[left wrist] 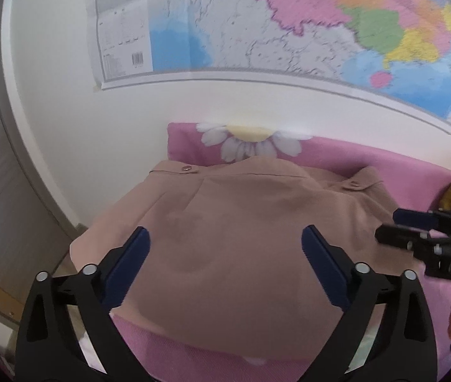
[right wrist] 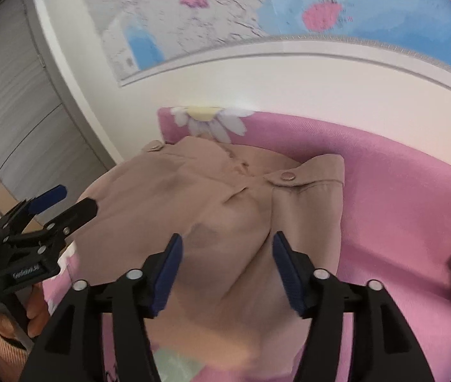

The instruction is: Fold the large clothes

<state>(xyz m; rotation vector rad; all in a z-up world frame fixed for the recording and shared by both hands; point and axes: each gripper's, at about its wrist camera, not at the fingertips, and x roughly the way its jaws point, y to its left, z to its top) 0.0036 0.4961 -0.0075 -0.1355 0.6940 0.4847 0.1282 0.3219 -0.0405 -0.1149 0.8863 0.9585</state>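
The pink sheet spreads under both tools; the tan garment lies on it, partly folded, just ahead of them. The left tool and right tool hover spread, empty. Risk: a pinch could catch the sheet too, or only the top layer, undoing the fold.

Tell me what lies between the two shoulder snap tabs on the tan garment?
Only smooth tan garment along its top seam, between the left tab and right tab, per the left wrist view.
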